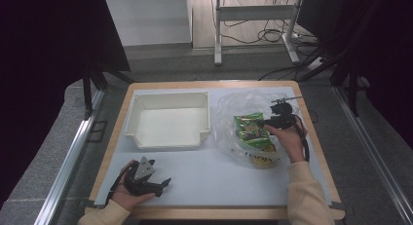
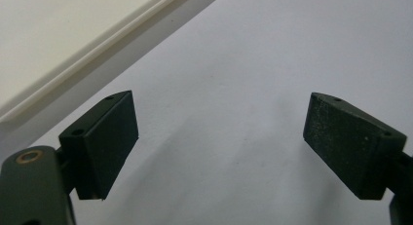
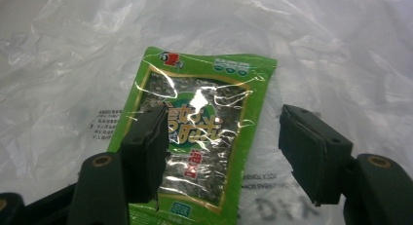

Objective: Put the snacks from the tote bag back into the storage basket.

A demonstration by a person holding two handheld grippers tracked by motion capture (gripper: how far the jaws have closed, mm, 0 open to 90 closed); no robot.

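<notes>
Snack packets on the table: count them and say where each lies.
2 that I can make out. A green packet lies on the clear plastic bag below the right gripper. A yellow packet sits nearer the person, partly covered; others may be hidden.

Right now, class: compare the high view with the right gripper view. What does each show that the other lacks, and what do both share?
High view alone: the empty white tray, the wooden table edge, the left tool resting open near the front edge, the person's sleeves, and a yellow packet under the green one.

Right gripper view alone: the snack packet's printed label up close, and dark print on the plastic bag.

Both share: the green snack packet lying on the crumpled clear plastic bag, with the right tool open over it.
</notes>
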